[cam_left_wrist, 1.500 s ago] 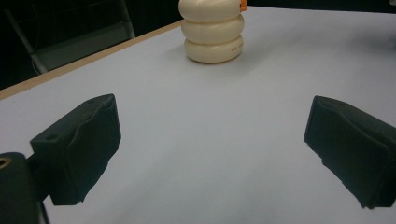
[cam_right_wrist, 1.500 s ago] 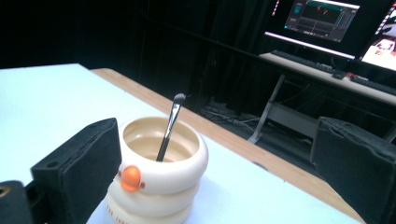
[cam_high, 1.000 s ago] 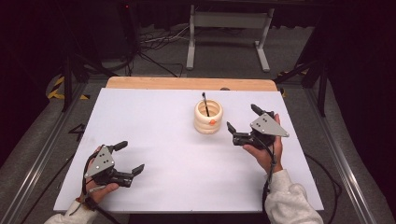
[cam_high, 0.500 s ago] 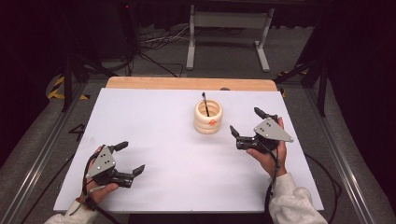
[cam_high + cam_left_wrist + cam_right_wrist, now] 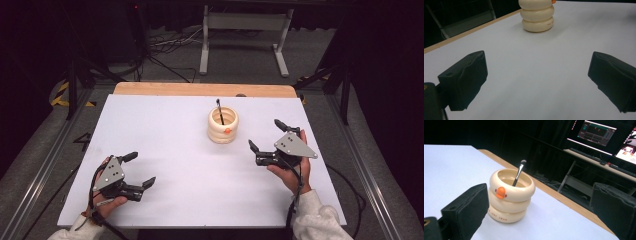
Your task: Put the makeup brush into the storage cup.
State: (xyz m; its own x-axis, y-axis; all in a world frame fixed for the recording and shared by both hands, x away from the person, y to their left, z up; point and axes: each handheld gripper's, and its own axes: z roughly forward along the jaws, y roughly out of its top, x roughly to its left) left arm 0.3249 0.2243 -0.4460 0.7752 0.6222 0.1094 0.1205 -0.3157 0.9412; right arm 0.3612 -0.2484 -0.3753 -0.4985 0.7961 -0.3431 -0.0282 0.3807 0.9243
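At the centre of the white table [image 5: 200, 150], slightly toward 12 o'clock, stands a cream ringed holder [image 5: 223, 125], upright, built of three stacked rounded rings with a small orange knob on its side. Inside the holder leans a slim dark-handled brush [image 5: 219, 111], bristle end up and tilted toward 11 o'clock in the high view; the right gripper view shows its handle resting against the inner wall of the holder [image 5: 510, 195]. The right gripper [image 5: 264, 136] is held at about 4 o'clock from the holder, near it but not touching, with its jaws spread wide and pointed toward the holder; nothing lies between them. In the right gripper view the holder sits between the two black jaws, farther off, with the brush [image 5: 519, 173] rising above the rim. The left gripper [image 5: 140, 170] is held at about 7 o'clock from the holder, well apart from it, near the front left part of the table. Its jaws are likewise spread wide with bare table surface between them, and the left gripper view shows the holder [image 5: 538, 15] at the top edge, far beyond the jaws. Each gripper is carried in a hand entering from 6 o'clock.
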